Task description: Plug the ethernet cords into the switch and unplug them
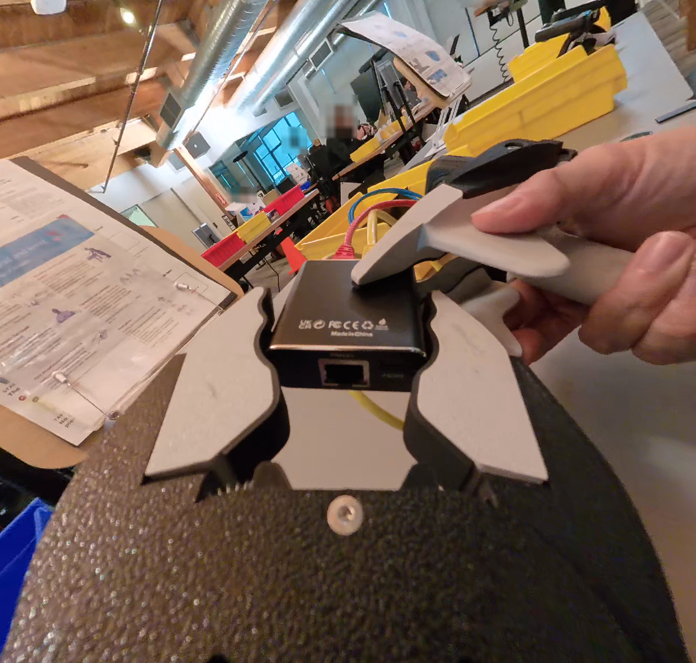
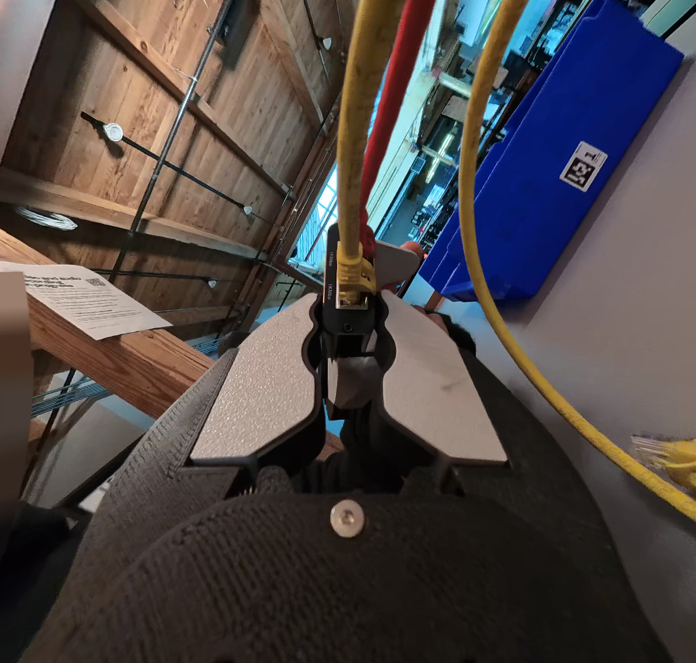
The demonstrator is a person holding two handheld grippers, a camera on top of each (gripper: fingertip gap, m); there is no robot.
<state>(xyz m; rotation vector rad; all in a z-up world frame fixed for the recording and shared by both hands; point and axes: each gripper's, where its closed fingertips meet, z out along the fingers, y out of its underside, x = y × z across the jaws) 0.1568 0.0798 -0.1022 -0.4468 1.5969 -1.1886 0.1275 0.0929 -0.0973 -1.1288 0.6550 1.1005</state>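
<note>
My left gripper is shut on the sides of a black switch and holds it above the table. The switch's near end shows an empty port. A red cord and a yellow cord are plugged into its far end. My right gripper, held by a hand, clamps the switch's top and bottom. In the right wrist view the right gripper is shut on the switch, just below the seated yellow plug. The red cord is beside it.
The yellow cord loops right to a loose plug over the grey table. A blue cord lies in yellow bins. A blue bin and a clipboard with paper stand close by.
</note>
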